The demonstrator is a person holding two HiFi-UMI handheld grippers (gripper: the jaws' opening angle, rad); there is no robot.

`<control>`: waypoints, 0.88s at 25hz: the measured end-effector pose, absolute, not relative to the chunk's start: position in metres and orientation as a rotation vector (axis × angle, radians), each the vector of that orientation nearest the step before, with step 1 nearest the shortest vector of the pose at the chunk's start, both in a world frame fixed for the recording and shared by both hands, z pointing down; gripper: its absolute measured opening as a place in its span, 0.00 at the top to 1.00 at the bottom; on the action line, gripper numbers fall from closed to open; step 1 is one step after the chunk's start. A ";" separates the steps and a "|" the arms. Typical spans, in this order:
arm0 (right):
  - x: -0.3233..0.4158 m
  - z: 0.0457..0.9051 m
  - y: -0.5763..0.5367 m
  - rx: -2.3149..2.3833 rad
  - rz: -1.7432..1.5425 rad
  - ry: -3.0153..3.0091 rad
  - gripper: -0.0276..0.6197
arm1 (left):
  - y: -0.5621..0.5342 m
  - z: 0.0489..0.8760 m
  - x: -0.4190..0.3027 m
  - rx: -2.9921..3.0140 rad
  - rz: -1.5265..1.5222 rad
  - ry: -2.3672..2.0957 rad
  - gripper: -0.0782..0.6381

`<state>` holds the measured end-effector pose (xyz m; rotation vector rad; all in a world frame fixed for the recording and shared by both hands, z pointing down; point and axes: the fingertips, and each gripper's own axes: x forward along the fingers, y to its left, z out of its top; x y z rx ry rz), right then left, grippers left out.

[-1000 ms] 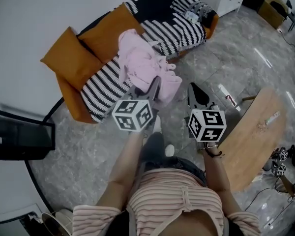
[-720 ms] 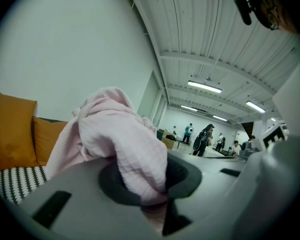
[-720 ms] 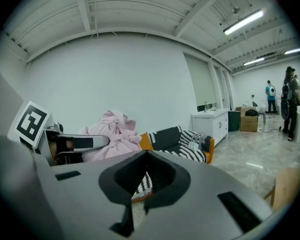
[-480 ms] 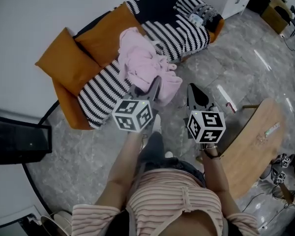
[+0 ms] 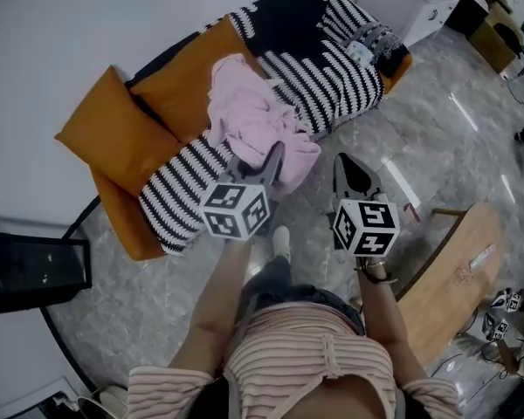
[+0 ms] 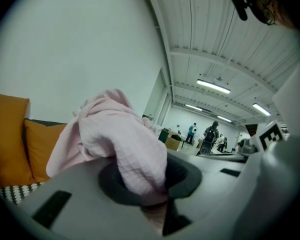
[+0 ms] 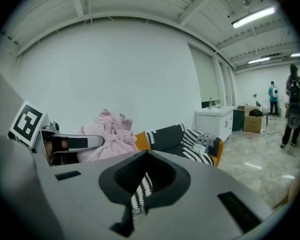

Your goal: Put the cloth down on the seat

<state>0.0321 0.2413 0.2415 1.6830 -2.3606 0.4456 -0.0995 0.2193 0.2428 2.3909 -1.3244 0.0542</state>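
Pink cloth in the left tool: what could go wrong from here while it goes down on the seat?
1. The pink cloth hangs close to the front edge of the striped seat. If released here, part of it may slip to the floor.
2. It is bunched deep in the left tool, so it may cling when the tool opens.

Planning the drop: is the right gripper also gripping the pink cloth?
No, the right gripper has its jaws together and empty; only the left gripper clamps the pink cloth.
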 end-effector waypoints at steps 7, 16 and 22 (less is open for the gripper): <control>-0.003 0.248 0.208 1.684 0.450 -2.339 0.95 | 0.187 0.246 -0.138 2.396 0.056 -1.328 0.77; -0.002 0.258 0.162 1.665 0.450 -2.313 0.95 | 0.142 0.254 -0.148 2.372 0.061 -1.352 0.77; 0.022 0.270 0.107 1.646 0.481 -2.306 0.95 | 0.090 0.267 -0.123 2.353 0.098 -1.356 0.77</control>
